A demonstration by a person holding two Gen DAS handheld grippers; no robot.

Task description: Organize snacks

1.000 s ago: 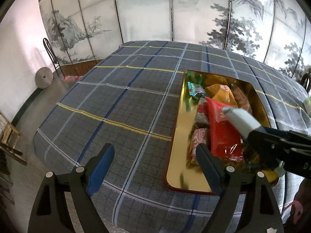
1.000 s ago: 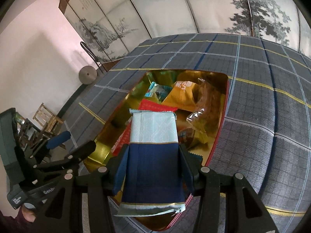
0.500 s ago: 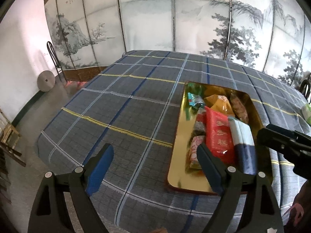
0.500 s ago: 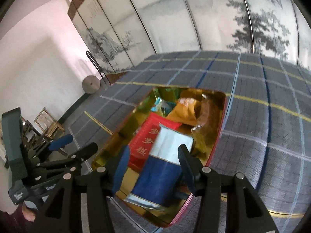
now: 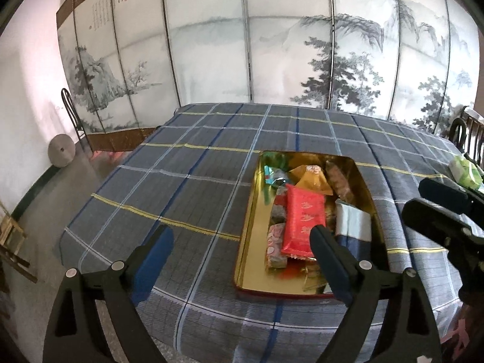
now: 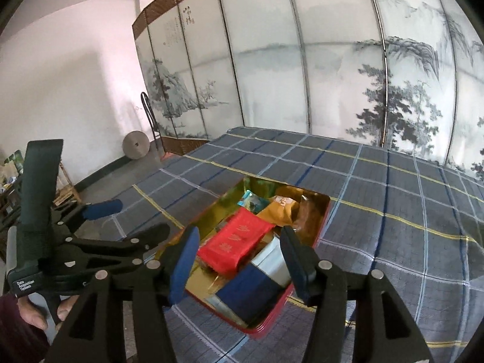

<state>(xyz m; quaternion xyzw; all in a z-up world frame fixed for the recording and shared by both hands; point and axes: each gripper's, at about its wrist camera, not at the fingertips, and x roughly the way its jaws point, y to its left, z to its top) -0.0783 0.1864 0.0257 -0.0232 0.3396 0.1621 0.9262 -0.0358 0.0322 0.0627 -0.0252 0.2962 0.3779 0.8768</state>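
Observation:
A gold tray with a red rim (image 5: 246,251) (image 6: 273,323) sits on the checked tablecloth and holds several snack packs. Among them are a red pack (image 5: 304,220) (image 6: 236,242), an orange pack (image 5: 313,178) and a blue-and-white pack (image 5: 352,227) (image 6: 251,290) lying along the tray's right side. My right gripper (image 6: 239,260) hovers above the tray's near end, its jaws opening; the blue-and-white pack lies below them, untouched. My left gripper (image 5: 242,254) hangs over the tray's near left corner, jaws opening wide with nothing between them.
A green pack (image 5: 464,171) lies on the cloth to the right of the tray. A painted folding screen (image 5: 272,45) stands behind the table, with a chair (image 5: 71,112) and a round stone disc (image 5: 61,155) at the left wall. A hand (image 6: 30,311) holds the left gripper.
The right gripper laid the blue-and-white pack in the tray, let go and drew back upward. The left gripper also rose and pulled back, so more of the table shows.

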